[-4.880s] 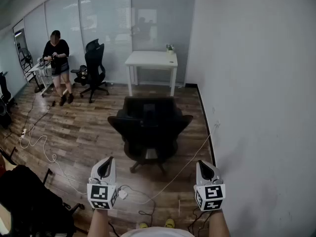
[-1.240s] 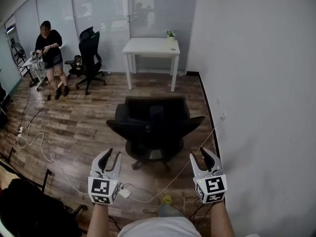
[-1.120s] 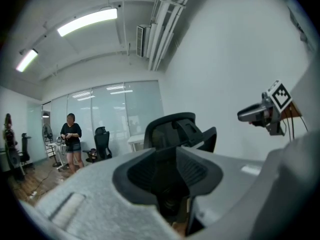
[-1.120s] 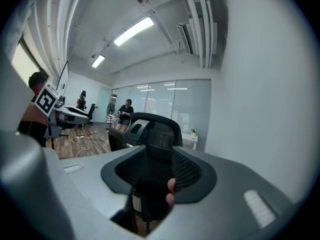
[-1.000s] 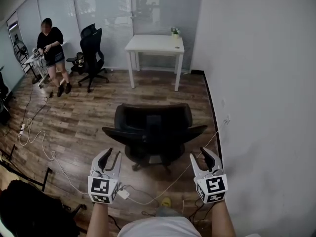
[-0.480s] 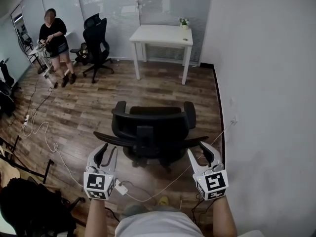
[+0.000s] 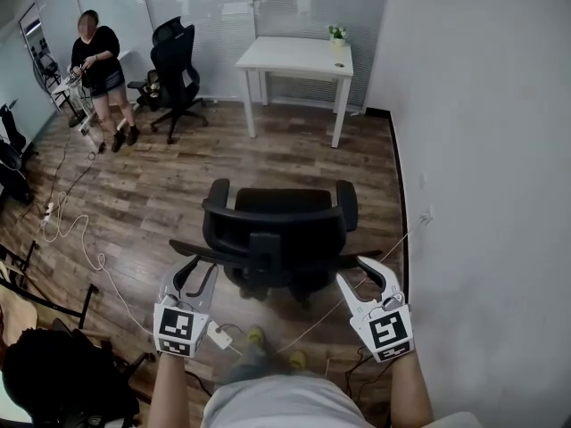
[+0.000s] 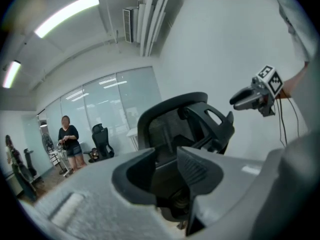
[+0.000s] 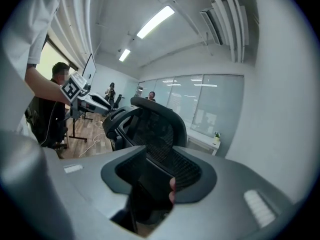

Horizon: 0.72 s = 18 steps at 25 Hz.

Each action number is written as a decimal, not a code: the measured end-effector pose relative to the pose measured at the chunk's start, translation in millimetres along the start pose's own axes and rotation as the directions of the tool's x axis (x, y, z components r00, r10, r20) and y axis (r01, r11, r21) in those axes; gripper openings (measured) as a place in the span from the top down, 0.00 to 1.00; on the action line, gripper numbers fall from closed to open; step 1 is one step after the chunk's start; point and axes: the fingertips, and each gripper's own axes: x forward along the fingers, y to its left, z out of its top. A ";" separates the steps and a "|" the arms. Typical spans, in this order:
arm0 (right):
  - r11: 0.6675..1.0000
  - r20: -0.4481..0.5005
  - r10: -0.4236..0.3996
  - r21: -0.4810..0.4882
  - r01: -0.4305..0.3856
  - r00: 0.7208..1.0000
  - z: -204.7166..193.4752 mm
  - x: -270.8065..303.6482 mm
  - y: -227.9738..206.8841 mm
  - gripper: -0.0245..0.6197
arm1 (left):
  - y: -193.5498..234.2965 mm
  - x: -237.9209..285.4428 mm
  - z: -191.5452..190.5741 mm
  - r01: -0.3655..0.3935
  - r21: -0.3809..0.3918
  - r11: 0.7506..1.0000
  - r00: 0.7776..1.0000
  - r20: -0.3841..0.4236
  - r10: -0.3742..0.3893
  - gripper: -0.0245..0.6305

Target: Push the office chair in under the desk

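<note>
A black office chair (image 7: 272, 234) stands mid-floor with its back toward me, well short of the white desk (image 7: 299, 56) at the far wall. My left gripper (image 7: 198, 273) hovers just behind the backrest's left side; its jaws are opening and nothing is between them. Level with it, my right gripper (image 7: 364, 273) is open beside the backrest's right wing, holding nothing. In the left gripper view the chair (image 8: 175, 124) shows beyond the left gripper's (image 8: 167, 171) jaws. The right gripper view shows the mesh back (image 9: 150, 126) past the right gripper's (image 9: 150, 176) jaws.
A white wall (image 7: 482, 194) runs close along the right. A second black chair (image 7: 174, 65) and a person (image 7: 98, 61) are at the far left. Cables (image 7: 71, 239) trail over the wood floor, one cord (image 7: 330, 315) under the chair. A small plant (image 7: 337, 34) sits on the desk.
I have come closer to the chair; both grippers now flank its backrest instead of hanging behind it. The left jaws have spread a little.
</note>
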 end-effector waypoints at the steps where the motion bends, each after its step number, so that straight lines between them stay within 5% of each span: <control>1: 1.000 -0.013 0.005 -0.027 -0.005 1.000 0.0 2.8 -0.4 0.74 | 0.1 3.6 0.0 0.017 0.019 1.000 1.000 -0.006 -0.017 0.76; 8: 0.969 -0.147 0.042 -0.236 -0.076 0.988 -3.6 15.8 11.5 0.74 | 3.3 10.8 -11.9 0.138 0.186 0.973 0.989 -0.070 -0.127 0.73; 14: 0.905 -0.290 0.033 -0.396 -0.152 0.956 -13.2 27.6 16.3 0.74 | -4.8 16.8 -32.9 0.262 0.434 0.862 0.958 -0.224 -0.179 0.69; 18: 0.865 -0.352 0.014 -0.465 -0.187 0.936 -20.7 35.7 19.8 0.74 | -2.8 22.0 -41.8 0.306 0.518 0.799 0.942 -0.283 -0.178 0.68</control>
